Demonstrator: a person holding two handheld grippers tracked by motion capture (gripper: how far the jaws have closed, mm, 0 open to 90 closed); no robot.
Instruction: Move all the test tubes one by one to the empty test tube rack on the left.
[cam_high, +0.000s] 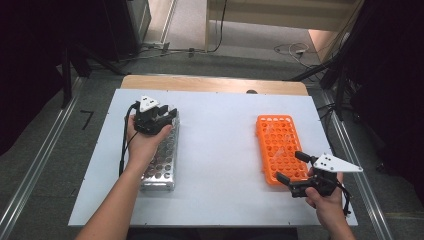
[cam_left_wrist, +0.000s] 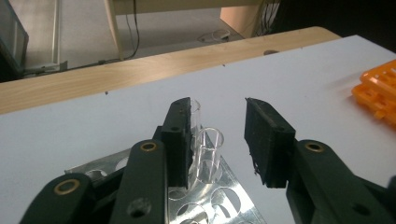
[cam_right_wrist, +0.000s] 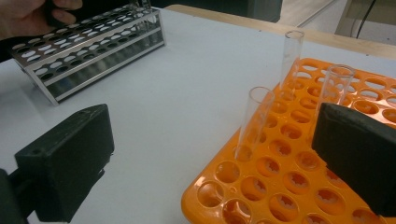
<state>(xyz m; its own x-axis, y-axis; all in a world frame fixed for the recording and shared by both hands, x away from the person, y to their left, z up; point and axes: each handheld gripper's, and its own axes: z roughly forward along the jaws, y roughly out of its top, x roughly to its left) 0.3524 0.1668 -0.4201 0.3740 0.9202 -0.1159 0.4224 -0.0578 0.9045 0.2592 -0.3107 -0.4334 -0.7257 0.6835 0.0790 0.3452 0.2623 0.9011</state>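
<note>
- White table top (cam_high: 220, 150) sits on a wooden table, with grey floor and cables behind it.
- On the left side of the table lies a shiny metal rack (cam_high: 162, 162) full of round holes.
- On the right side lies an orange rack (cam_high: 280, 147), well apart from the metal one.
- The left gripper (cam_high: 167, 116) is over the far end of the metal rack, held in the person's left hand (cam_high: 142, 142).
- In the left gripper view, two clear tubes (cam_left_wrist: 205, 149) stand in holes at the rack's far corner.
- The left gripper's jaws are a little way apart. The nearer tube is just beside the left jaw, and the right jaw does not touch it, so nothing is gripped.
- The right gripper (cam_high: 289, 169) hangs over the near end of the orange rack, in the person's right hand (cam_high: 325, 202).
- Its jaws are wide apart and hold nothing.
- In the right gripper view, three clear tubes stand upright in the orange rack (cam_right_wrist: 289, 177); the closest tube (cam_right_wrist: 254, 121) is between the two jaws, touching neither.
</note>
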